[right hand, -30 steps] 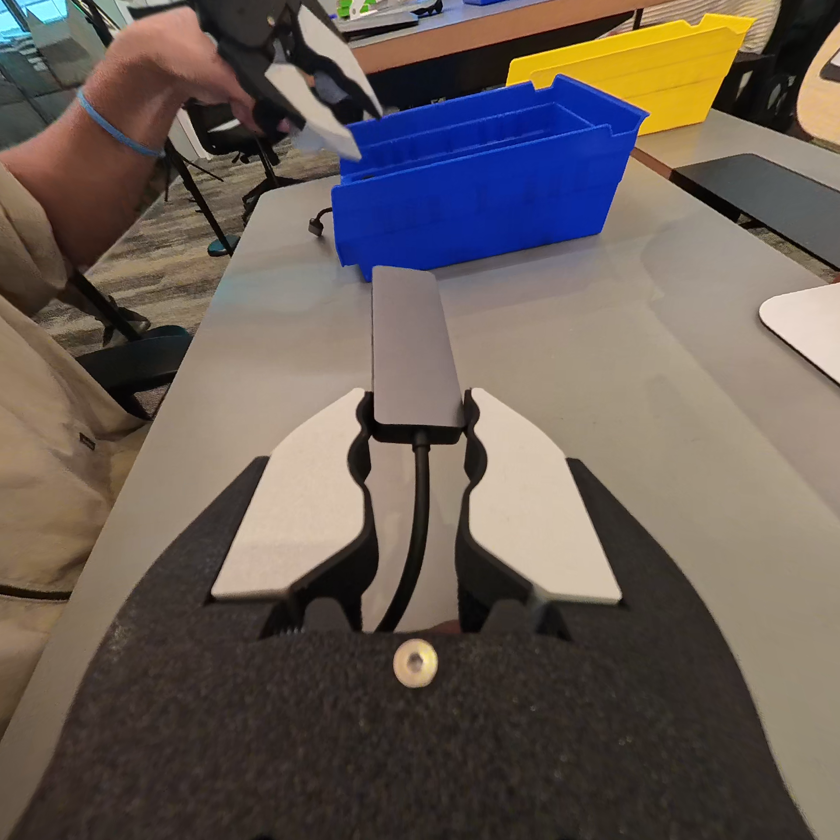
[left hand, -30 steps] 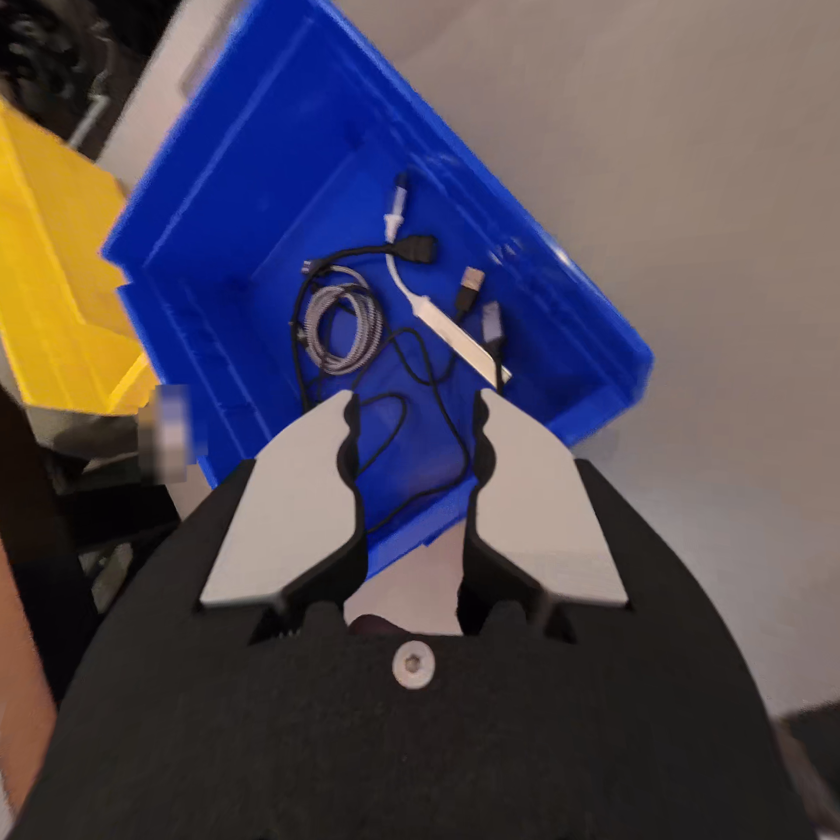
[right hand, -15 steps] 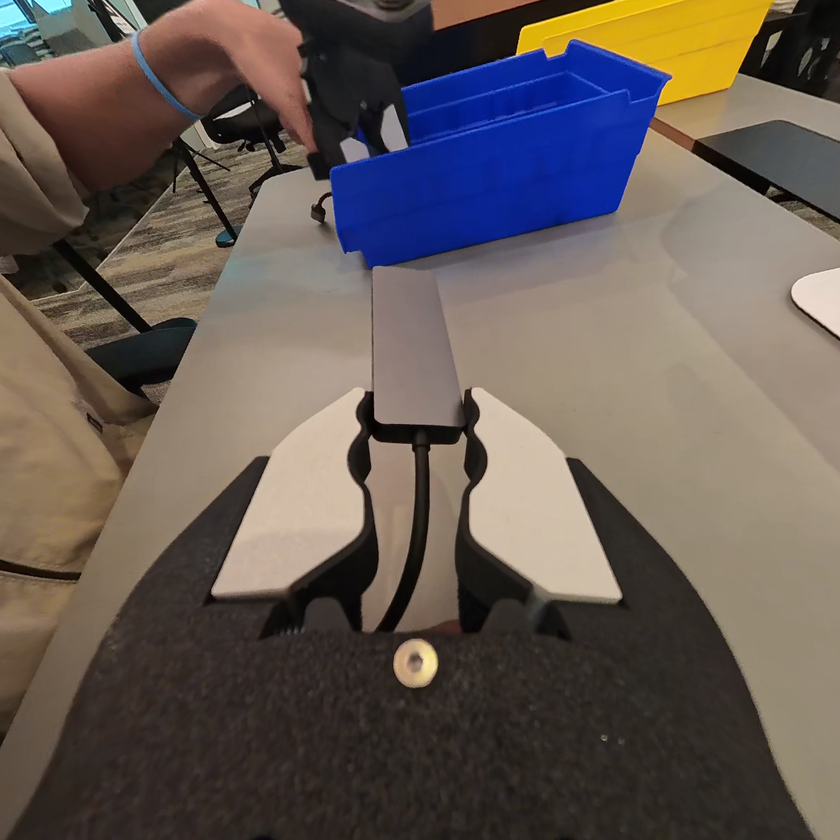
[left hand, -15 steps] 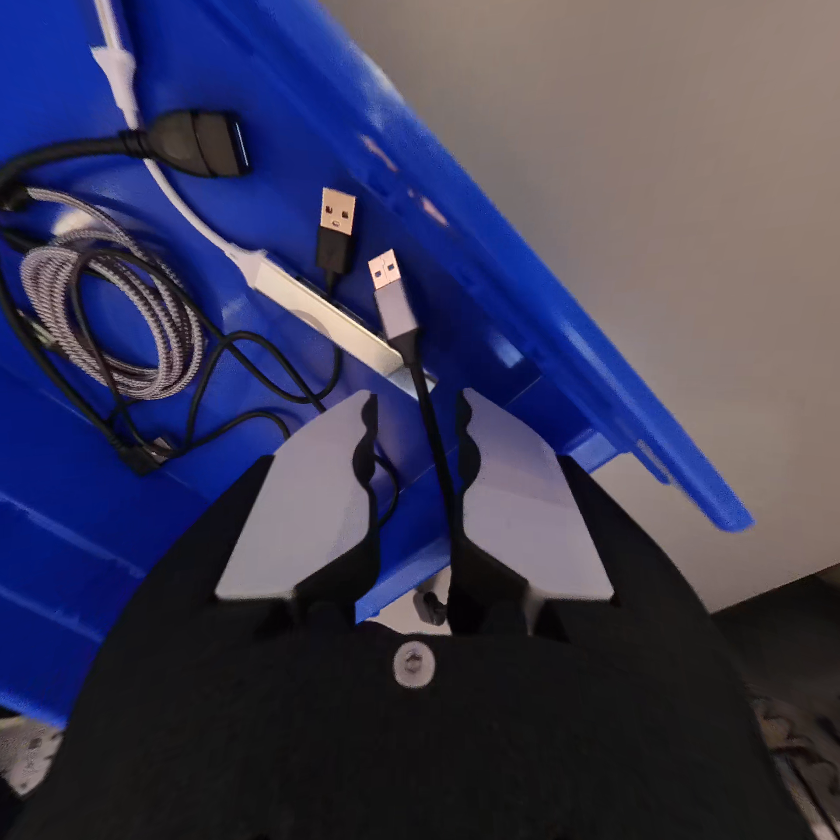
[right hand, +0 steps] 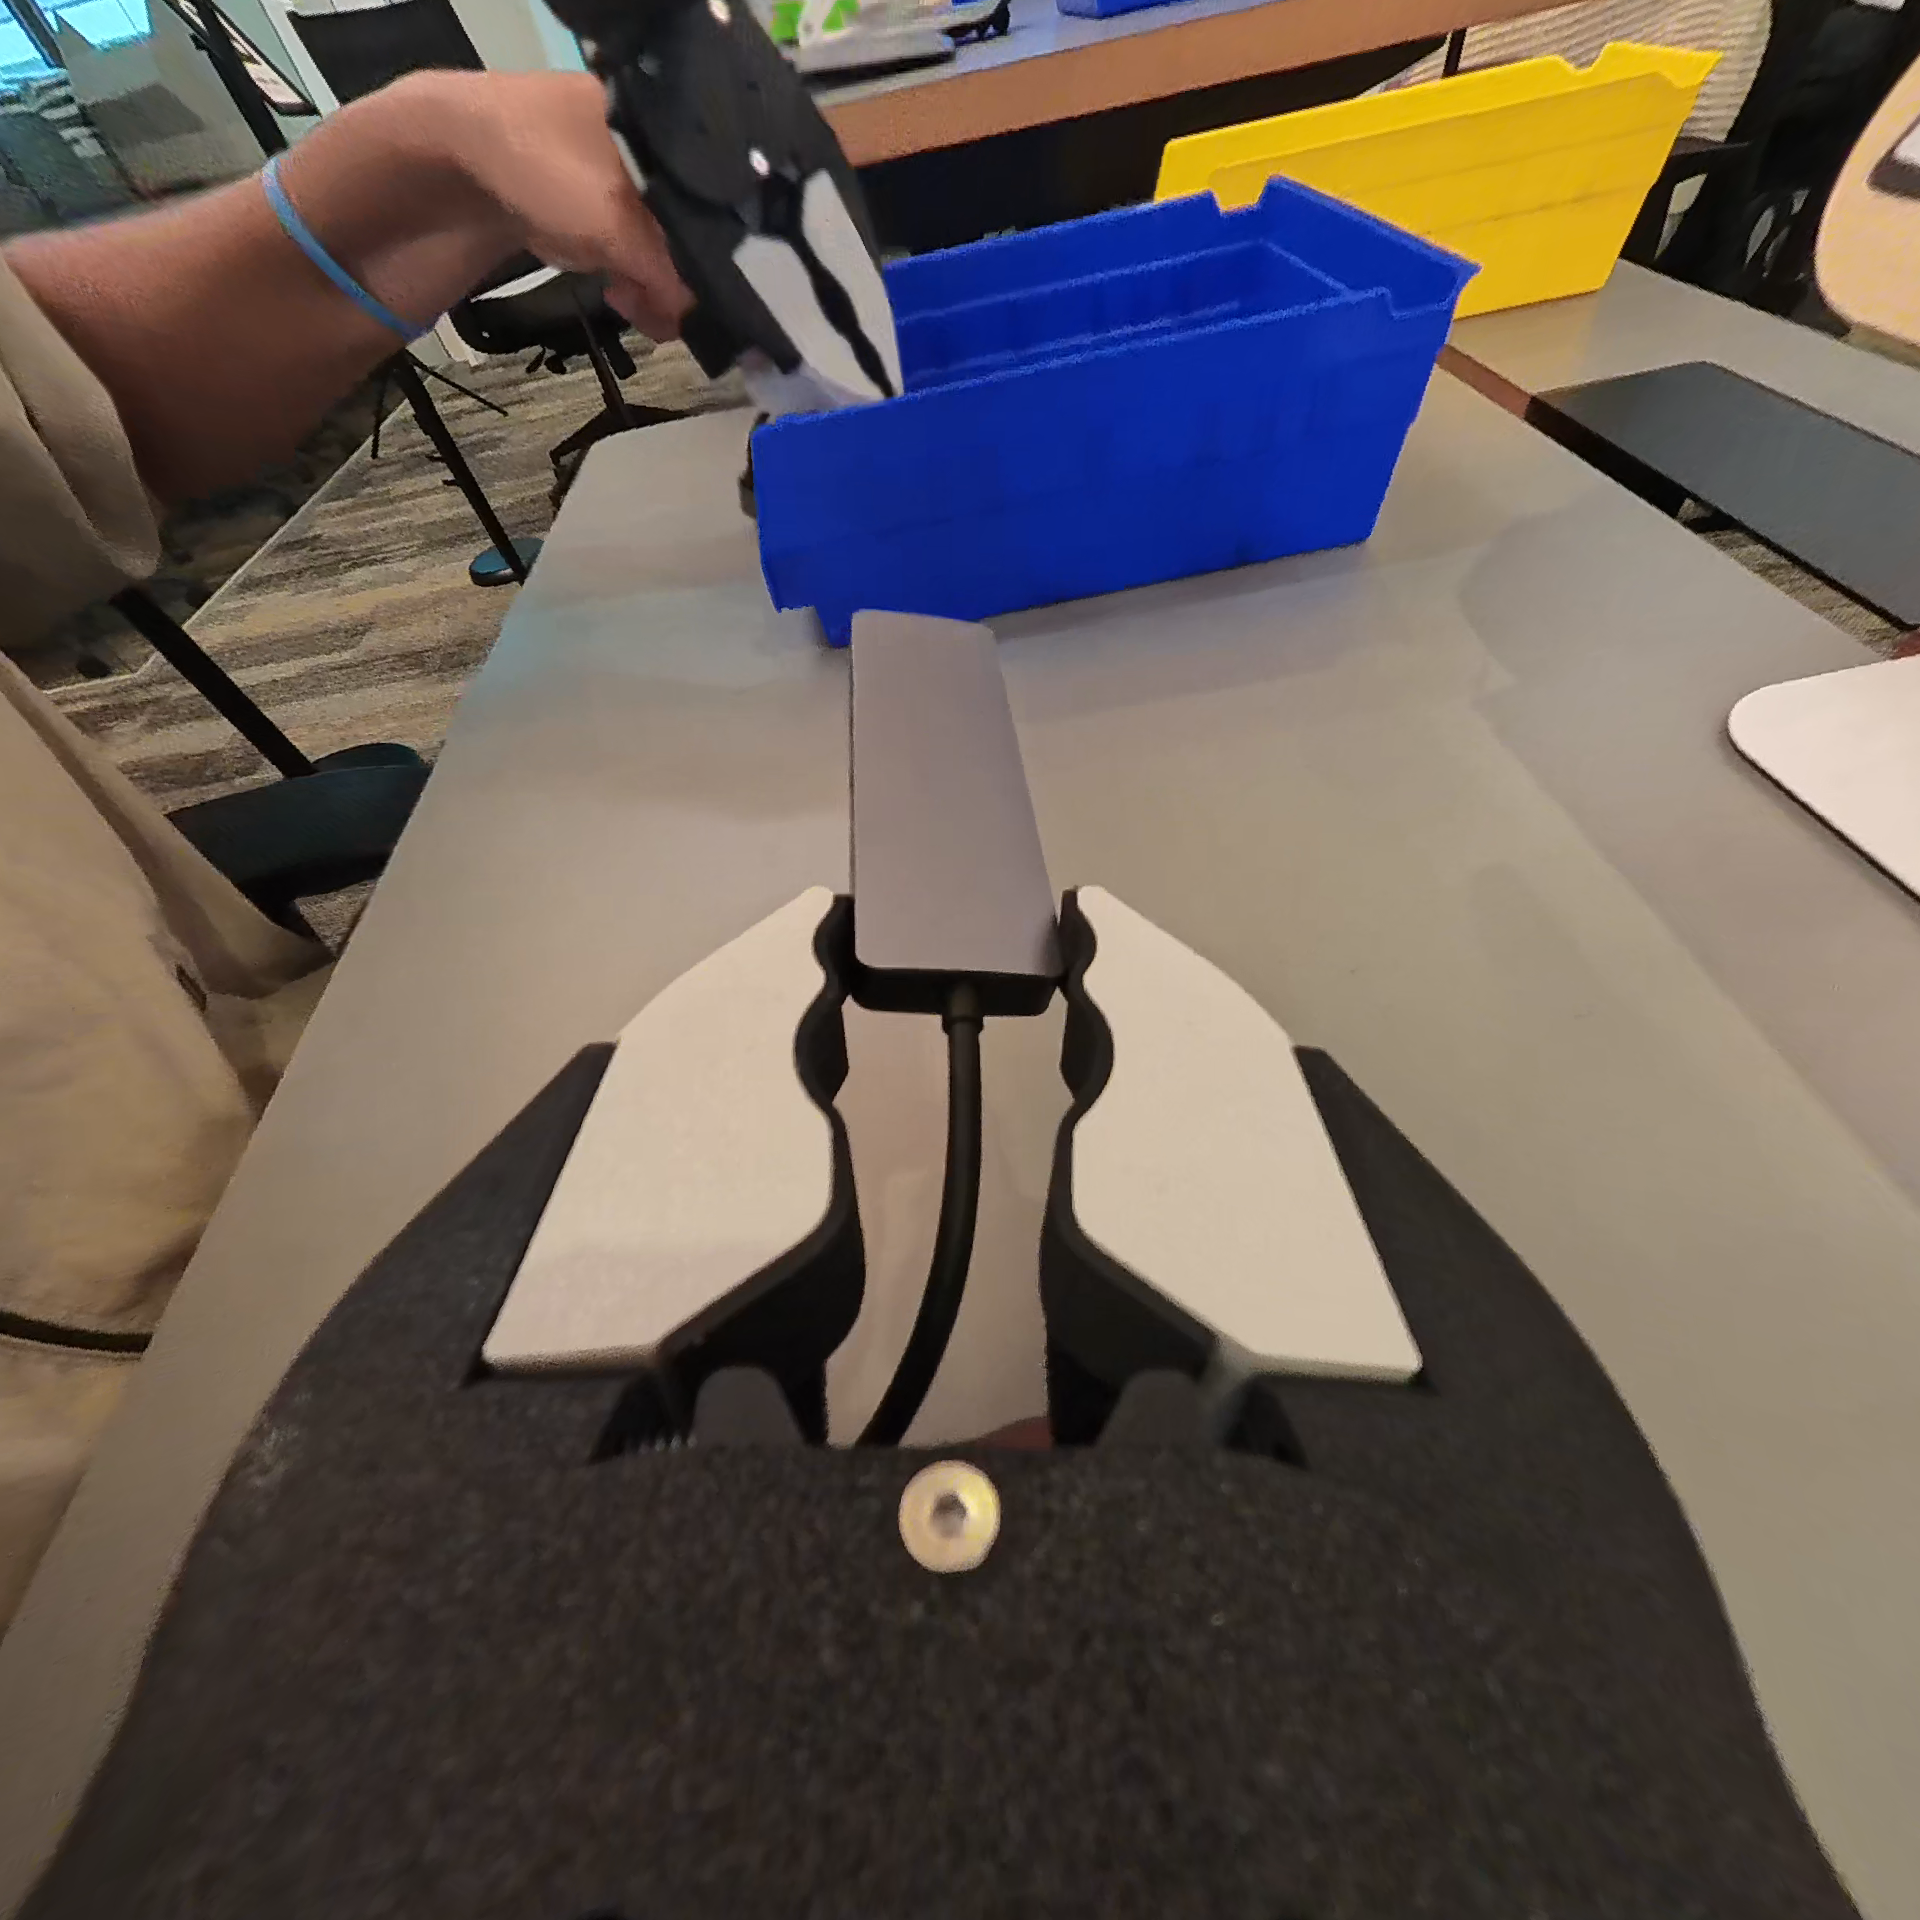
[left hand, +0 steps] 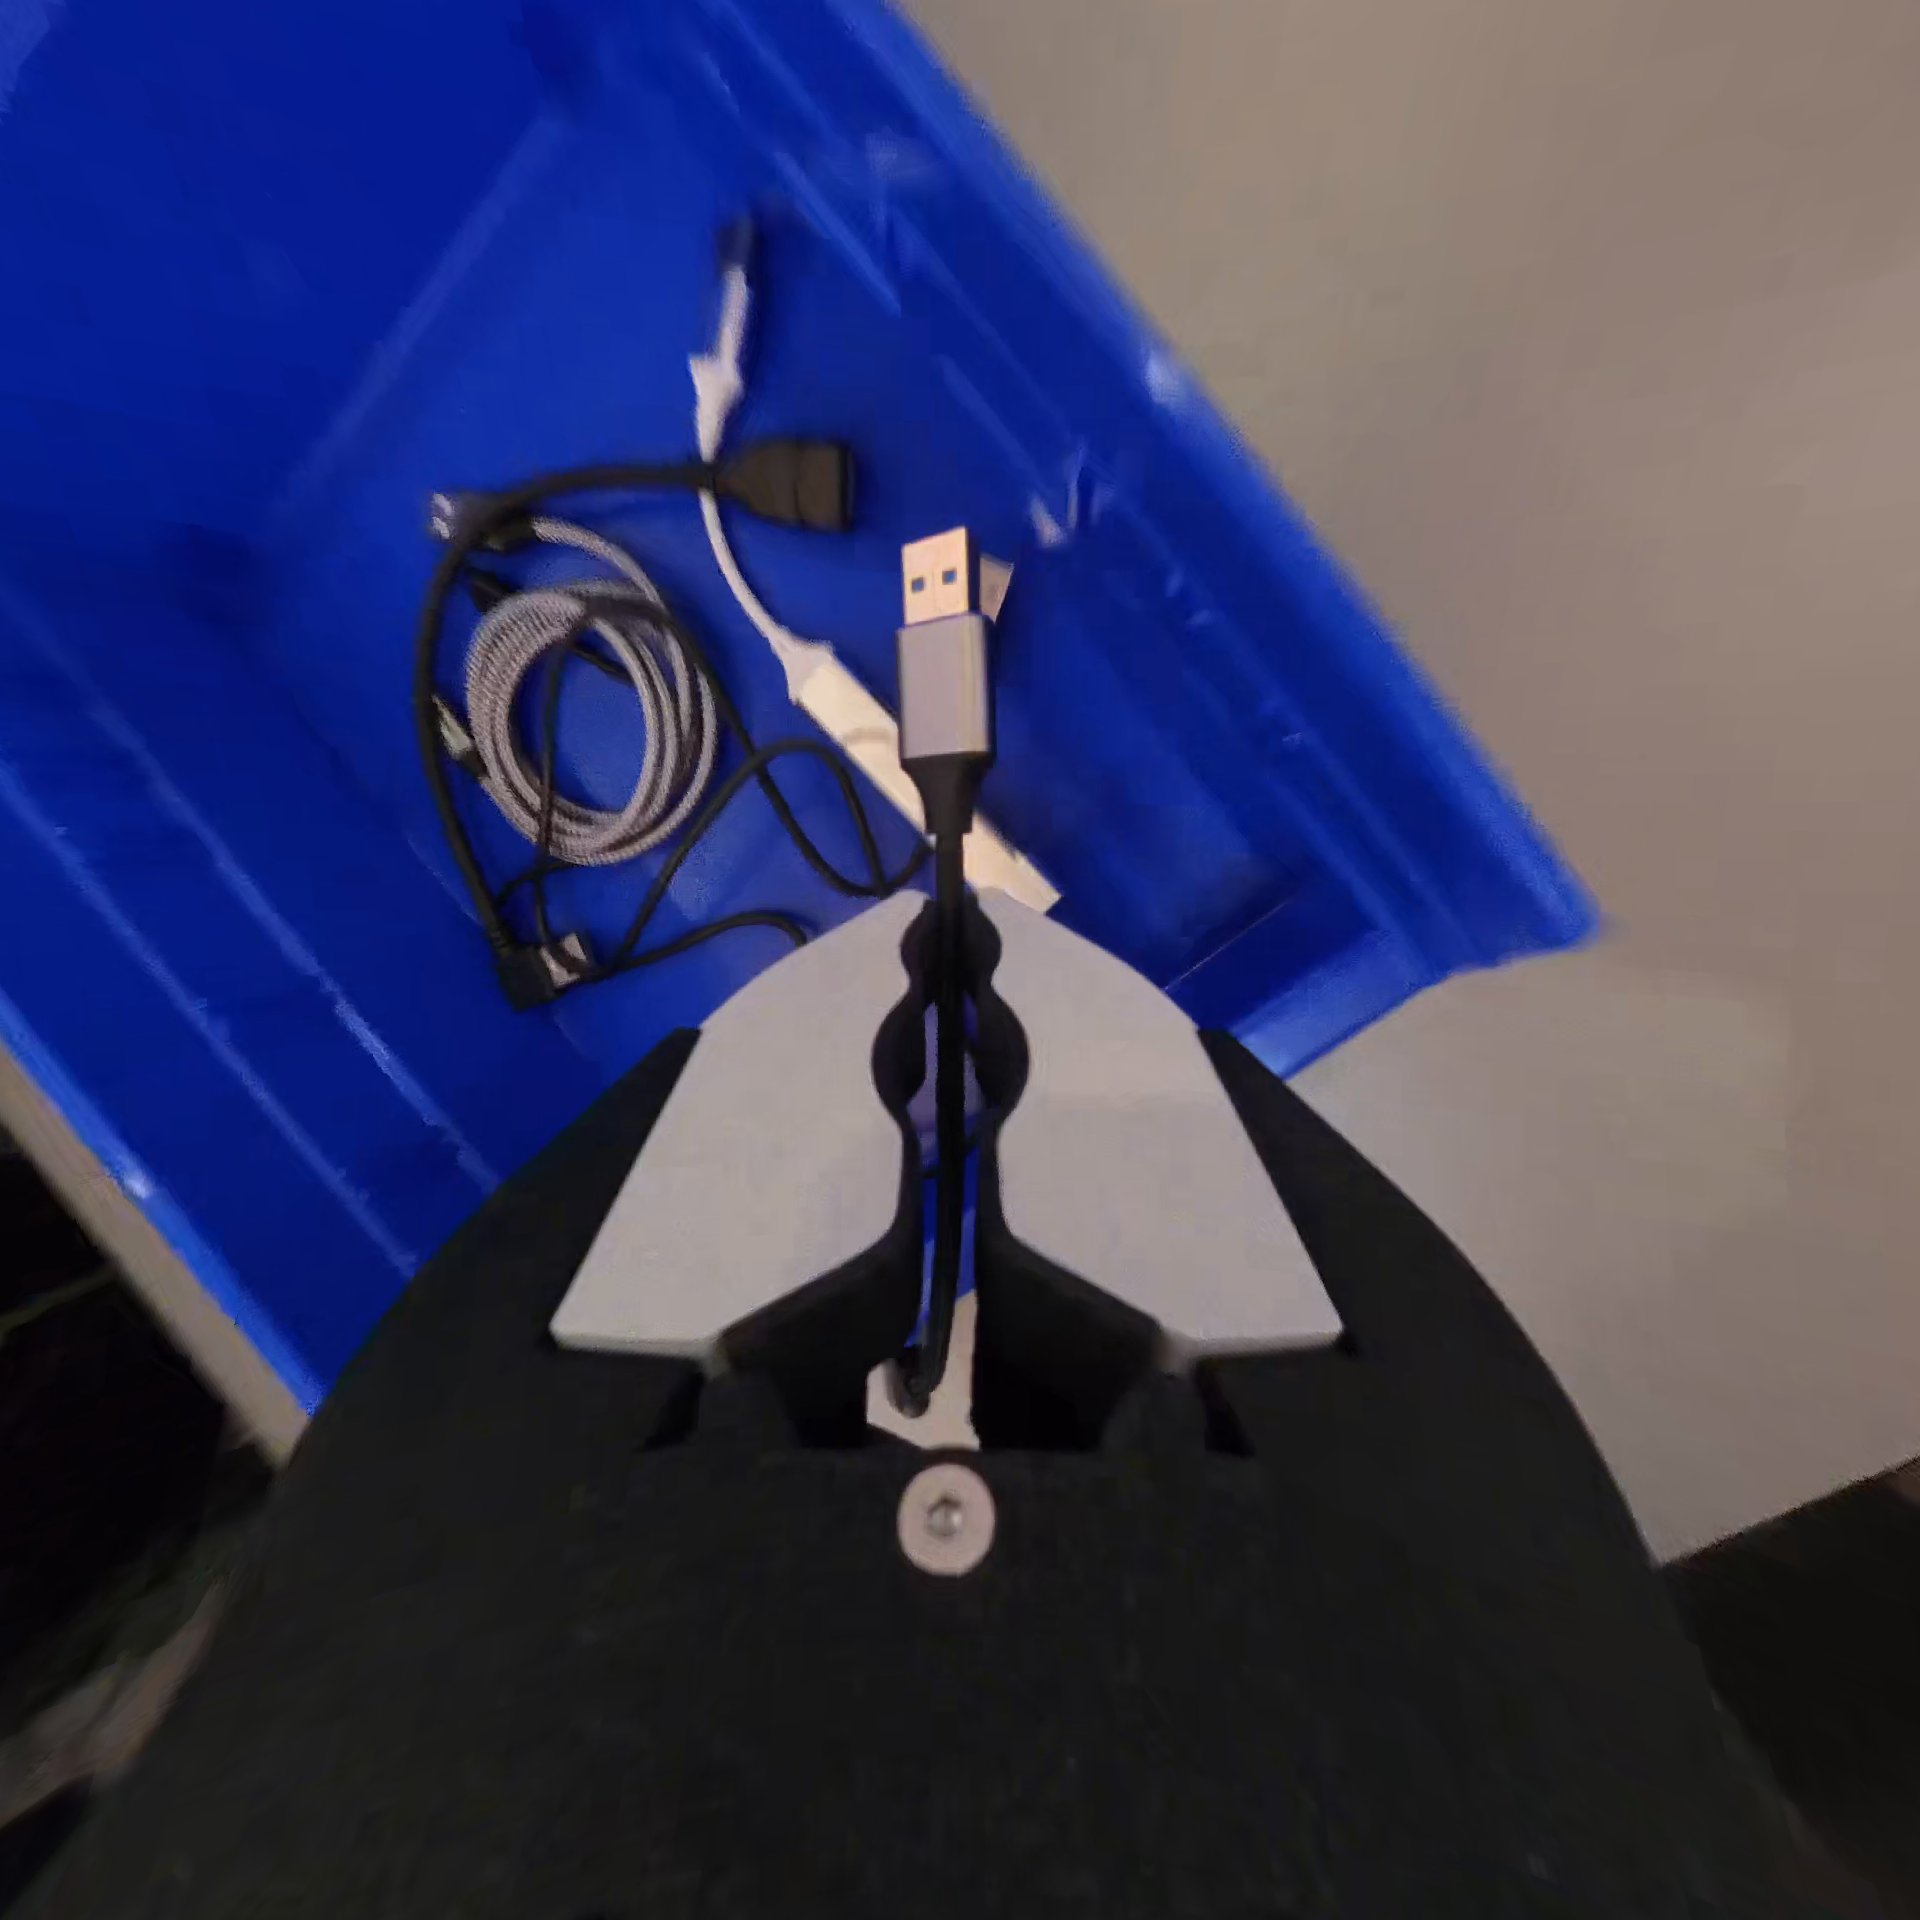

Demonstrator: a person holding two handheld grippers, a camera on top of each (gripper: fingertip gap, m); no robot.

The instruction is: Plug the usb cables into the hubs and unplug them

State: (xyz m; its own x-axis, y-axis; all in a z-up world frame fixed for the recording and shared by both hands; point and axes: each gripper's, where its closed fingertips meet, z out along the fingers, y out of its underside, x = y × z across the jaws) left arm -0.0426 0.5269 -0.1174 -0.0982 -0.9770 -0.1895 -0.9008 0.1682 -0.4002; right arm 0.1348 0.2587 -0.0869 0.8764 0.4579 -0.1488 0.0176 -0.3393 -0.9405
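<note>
— What is different from half a second ago?

— My left gripper (left hand: pixel 948 914) was spread then, with the thin black USB cable with a grey metal plug (left hand: pixel 943 727) lying loose between the fingers. Now the fingers are clenched on the black cord just below the plug, and the plug is lifted off the floor of the blue plastic bin (left hand: pixel 312 831). My right gripper (right hand: pixel 951 935) has not changed: it clamps the near end of the flat dark grey rectangular hub (right hand: pixel 940 790), above the grey table (right hand: pixel 1299 831).

— Any writing or brand to read?

— None that I can read; the left view is blurred.

— Which way do the things point?

— The plug points straight away from me, its long axis in line with my fingers. The hub also lies along my fingers, its far end toward the bin. Below the plug, in the bin, are a coiled grey braided cable (left hand: pixel 592 727), a white slim hub (left hand: pixel 862 727) and thin black cables (left hand: pixel 790 478). Farther behind stands a yellow plastic bin (right hand: pixel 1455 156).
</note>
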